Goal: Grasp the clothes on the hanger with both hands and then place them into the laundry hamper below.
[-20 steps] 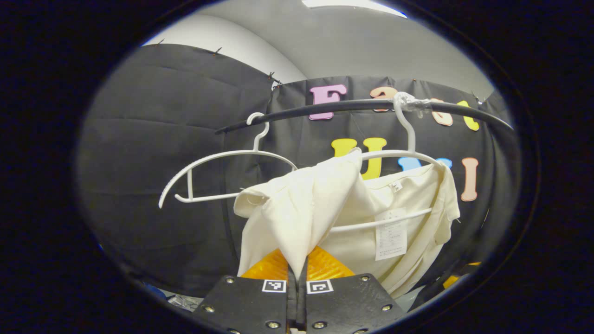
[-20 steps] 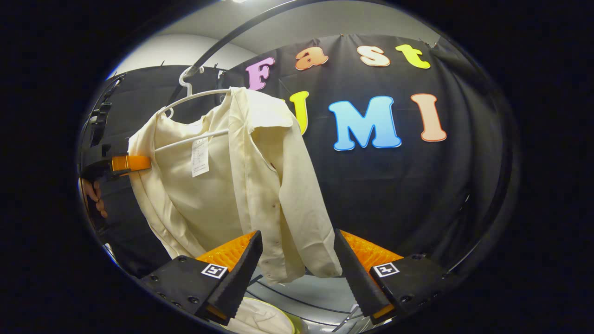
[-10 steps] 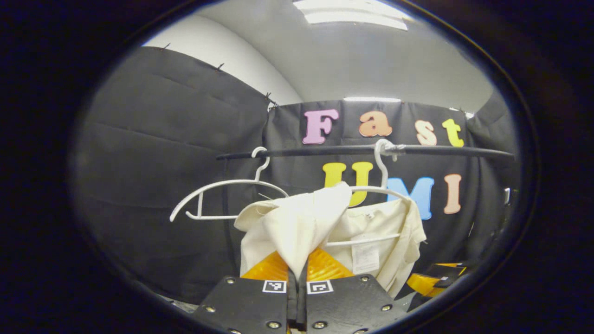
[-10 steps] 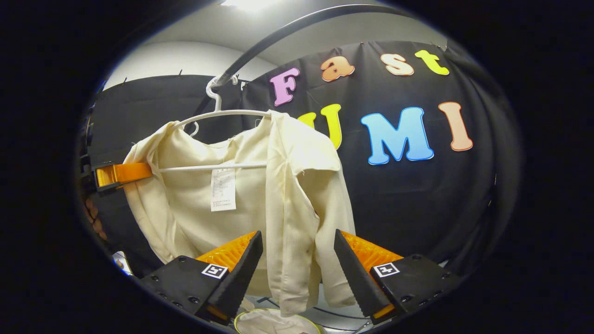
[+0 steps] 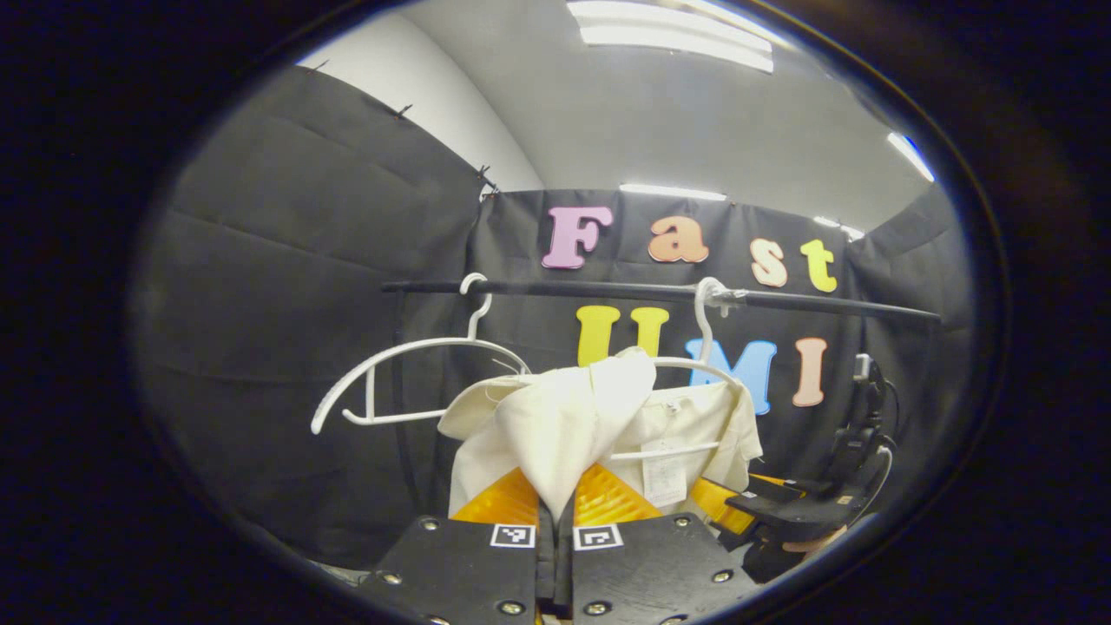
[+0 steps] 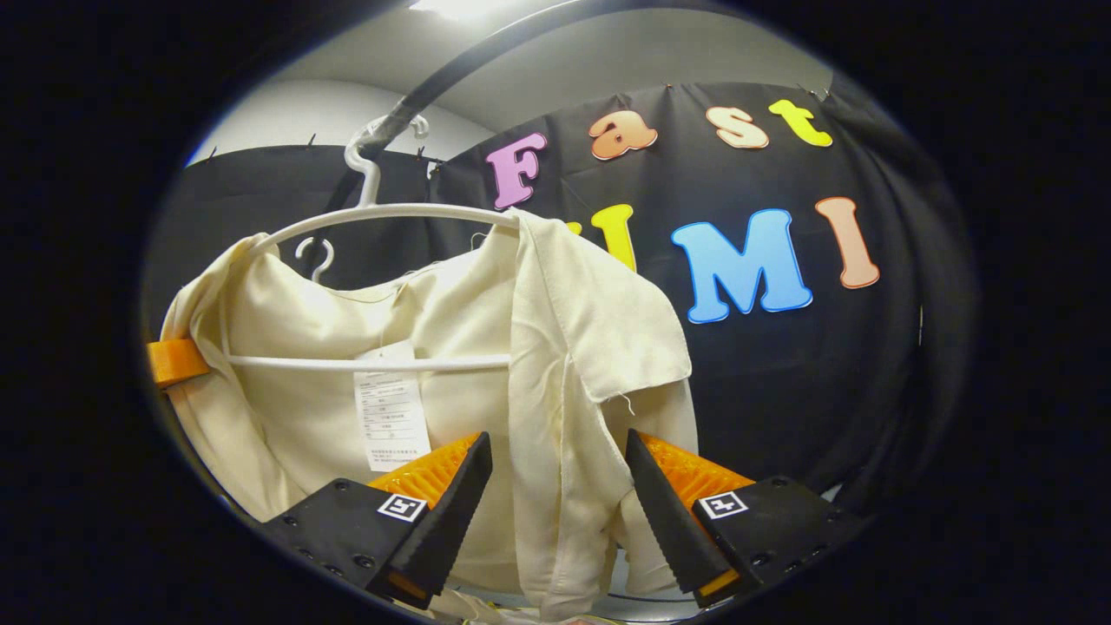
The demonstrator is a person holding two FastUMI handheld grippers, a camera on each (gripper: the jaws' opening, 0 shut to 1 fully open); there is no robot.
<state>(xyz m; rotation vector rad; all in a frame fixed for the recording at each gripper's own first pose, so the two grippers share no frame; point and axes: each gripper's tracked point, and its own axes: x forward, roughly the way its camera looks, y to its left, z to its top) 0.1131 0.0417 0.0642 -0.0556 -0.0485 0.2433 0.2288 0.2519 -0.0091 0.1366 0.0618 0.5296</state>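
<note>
The cream shirt hangs on a white hanger hooked over the black rail; beside it, seen in the left gripper view, a second white hanger hangs bare. The left tongs are closed tight on a pulled-out fold of the shirt's shoulder — the cloth rises in a peak out of the pinch, and both fingers press on it. In the right gripper view those same left tongs show at the shirt's far edge, at the level of the hanger's crossbar. The right tongs stand wide open with the shirt's front edge and its other shoulder hanging in the gap between the fingers, the cloth not yet pinched. In the left gripper view they appear low on the right, just beside the garment's hem. The step in hand appears to be the second half of the two-handed grasp: one side is secured, the other is lined up. The next move likely calls for closing the right tongs on the cloth between them, then lifting both sides up and off the hanger's arms together — so the shirt slides free without dragging the hanger from the rail — before lowering it. The hamper lies below; it cannot be made out clearly here.
</note>
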